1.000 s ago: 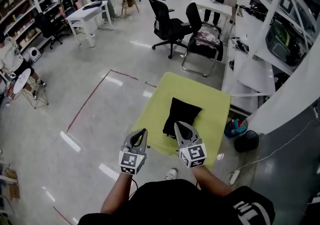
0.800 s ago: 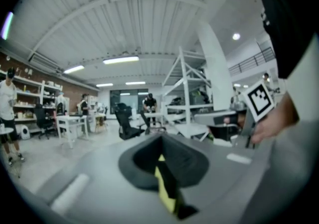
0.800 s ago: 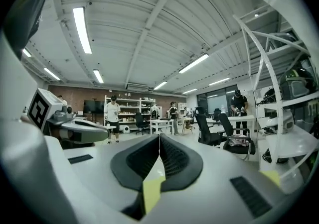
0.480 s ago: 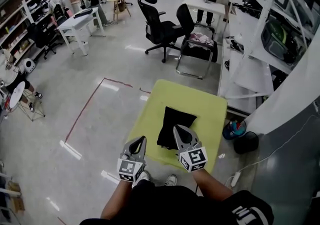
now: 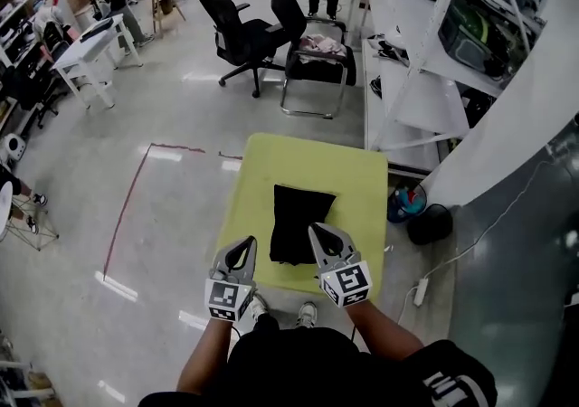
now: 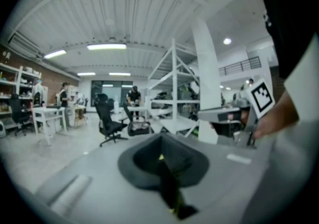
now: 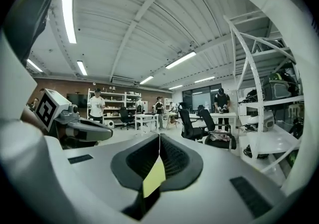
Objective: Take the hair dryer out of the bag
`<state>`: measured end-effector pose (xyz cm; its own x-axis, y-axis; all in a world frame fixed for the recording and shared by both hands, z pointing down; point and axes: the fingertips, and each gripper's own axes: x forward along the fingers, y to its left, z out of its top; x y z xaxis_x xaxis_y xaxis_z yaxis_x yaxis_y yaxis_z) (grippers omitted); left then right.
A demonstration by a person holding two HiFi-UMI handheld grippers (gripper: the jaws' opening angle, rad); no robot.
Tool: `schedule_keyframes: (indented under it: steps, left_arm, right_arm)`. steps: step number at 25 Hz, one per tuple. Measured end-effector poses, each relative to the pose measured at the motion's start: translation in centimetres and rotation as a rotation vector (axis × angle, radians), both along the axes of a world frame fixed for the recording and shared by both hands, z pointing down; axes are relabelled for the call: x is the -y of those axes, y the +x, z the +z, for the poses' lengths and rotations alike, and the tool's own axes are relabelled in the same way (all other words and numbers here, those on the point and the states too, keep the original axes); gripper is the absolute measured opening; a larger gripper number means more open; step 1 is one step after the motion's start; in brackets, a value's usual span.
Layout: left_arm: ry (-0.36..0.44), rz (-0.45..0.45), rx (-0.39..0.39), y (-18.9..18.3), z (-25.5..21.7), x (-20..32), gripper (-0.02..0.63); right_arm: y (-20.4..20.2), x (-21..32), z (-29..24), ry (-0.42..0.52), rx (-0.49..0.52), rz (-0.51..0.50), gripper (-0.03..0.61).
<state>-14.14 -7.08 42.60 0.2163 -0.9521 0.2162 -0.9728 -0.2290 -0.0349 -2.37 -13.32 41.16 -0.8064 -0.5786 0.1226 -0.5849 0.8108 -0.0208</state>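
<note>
Item: one black bag (image 5: pixel 298 220), flat on one yellow-green table (image 5: pixel 348 179). It lay between and just ahead of two grippers: left gripper (image 5: pixel 245 243) and right gripper (image 5: pixel 318 232). Both had jaws pressed together, empty.

A matt black cloth bag (image 5: pixel 298 222) lies on a smooth yellow-green table (image 5: pixel 362 181) above glossy floor (image 5: pixel 163 215).

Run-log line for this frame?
stage: pre-grasp | left gripper: shut, empty | right gripper: shut, empty | black bag: on yellow-green table, unheld
</note>
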Motion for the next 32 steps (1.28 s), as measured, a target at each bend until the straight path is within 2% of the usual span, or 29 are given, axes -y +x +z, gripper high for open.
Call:
schedule_keyframes:
  steps: [7, 12, 18, 25, 30, 32]
  left_arm:
    - [-0.040, 0.092, 0.006, 0.0, 1.9, 1.3, 0.006]
    - [-0.079, 0.150, 0.056, 0.0, 5.0, 2.2, 0.006]
    - [-0.133, 0.213, 0.071, 1.0, 8.1, 3.0, 0.006]
    - [-0.210, 0.290, 0.097, 2.8, 11.9, 3.2, 0.006]
    - [-0.250, 0.340, 0.125, 3.3, 14.8, 2.6, 0.009]
    - [-0.273, 0.373, 0.140, 3.7, 16.2, 1.9, 0.112]
  right_arm:
    - [-0.4, -0.4, 2.5, -0.047, -0.043, 0.059, 0.008]
    - [-0.2, -0.1, 4.6, -0.080, -0.083, 0.104, 0.008]
    - [0.7, 0.6, 6.9, -0.127, -0.129, 0.155, 0.008]
    - [0.4, 0.2, 11.2, -0.236, -0.184, 0.119, 0.008]
    - [1.0, 0.2, 13.7, -0.265, -0.199, 0.157, 0.008]
    - [1.2, -0.2, 14.7, -0.286, -0.206, 0.167, 0.008]
